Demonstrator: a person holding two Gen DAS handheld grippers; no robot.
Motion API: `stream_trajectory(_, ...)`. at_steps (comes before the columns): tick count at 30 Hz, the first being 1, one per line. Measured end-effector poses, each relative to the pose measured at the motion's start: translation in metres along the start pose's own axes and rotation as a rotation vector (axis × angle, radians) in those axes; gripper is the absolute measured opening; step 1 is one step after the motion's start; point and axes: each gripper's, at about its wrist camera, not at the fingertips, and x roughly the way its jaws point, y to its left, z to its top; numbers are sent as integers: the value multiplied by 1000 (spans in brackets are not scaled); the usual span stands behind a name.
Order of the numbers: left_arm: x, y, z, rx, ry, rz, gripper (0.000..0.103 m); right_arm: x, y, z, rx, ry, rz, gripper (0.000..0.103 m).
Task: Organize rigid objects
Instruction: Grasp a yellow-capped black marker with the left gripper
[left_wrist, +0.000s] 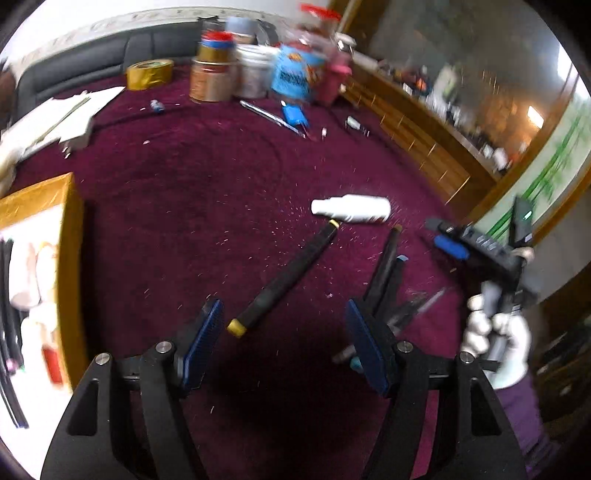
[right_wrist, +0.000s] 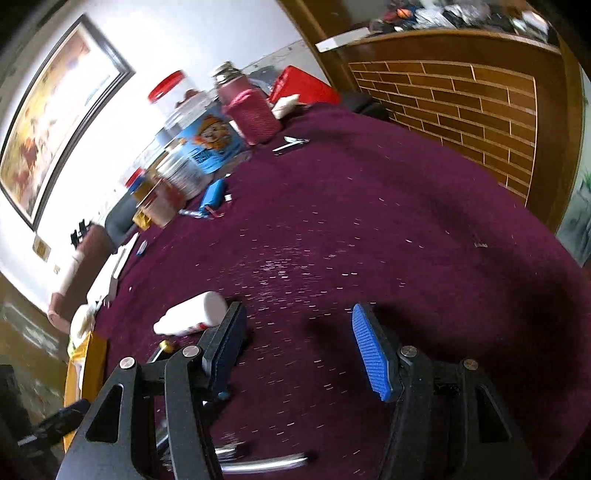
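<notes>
A black pen with gold ends (left_wrist: 280, 280) lies slanted on the purple cloth, ahead of my left gripper (left_wrist: 286, 332), which hovers open with nothing between its blue pads. Two more dark pens (left_wrist: 384, 273) lie by its right finger. Beyond them a white bottle (left_wrist: 351, 208) lies on its side. A gloved hand (left_wrist: 495, 332) holds my right gripper (left_wrist: 443, 236) at the right edge. In the right wrist view my right gripper (right_wrist: 301, 332) stands open and empty over bare cloth. The white bottle (right_wrist: 195, 314) lies just beyond its left finger.
A gold-edged box (left_wrist: 66, 258) holding pens and small items stands at the left. Tins, jars, a gold tape roll (left_wrist: 149, 74) and a blue-labelled jar (right_wrist: 210, 144) crowd the table's far side. A blue battery pack (right_wrist: 214, 194) lies near them. A brick-patterned wooden counter (right_wrist: 461, 103) borders the table.
</notes>
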Motion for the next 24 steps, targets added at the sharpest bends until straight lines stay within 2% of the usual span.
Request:
stream_trajectory(4, 33, -22, 9, 101, 24, 129, 67, -1, -7, 2, 46, 7, 84, 61)
stream_trajectory(9, 79, -41, 16, 239, 48, 262, 69, 0, -7, 0, 32, 9, 120, 73)
stream_trajectory(11, 83, -45, 17, 277, -11, 292, 70, -1, -10, -1, 39, 8, 135, 74)
stream_trajectory(12, 84, -46, 17, 287, -21, 298, 68, -2, -11, -2, 45, 7, 144, 74)
stream_trajectory(13, 85, -46, 17, 292, -18, 297, 62, -2, -12, -2, 52, 7, 152, 74)
stream_trajectory(14, 84, -45, 16, 293, -12, 287, 35, -1, -14, -2, 57, 6, 158, 75)
stream_trajectory(15, 82, -43, 15, 281, -4, 253, 21, -1, -14, -2, 61, 5, 163, 75)
stream_trajectory(16, 78, -41, 12, 265, 9, 220, 17, -2, -15, -2, 62, 5, 164, 75)
stream_trajectory(17, 75, -41, 10, 261, 12, 228, 12, -2, -15, -2, 61, 4, 164, 75)
stream_trajectory(19, 68, -37, 0, 268, 16, 244, 12, -1, -14, -2, 57, 4, 161, 75)
stream_trajectory(24, 57, -26, -12, 192, 20, 186, 14, -1, -14, -2, 50, 2, 155, 76)
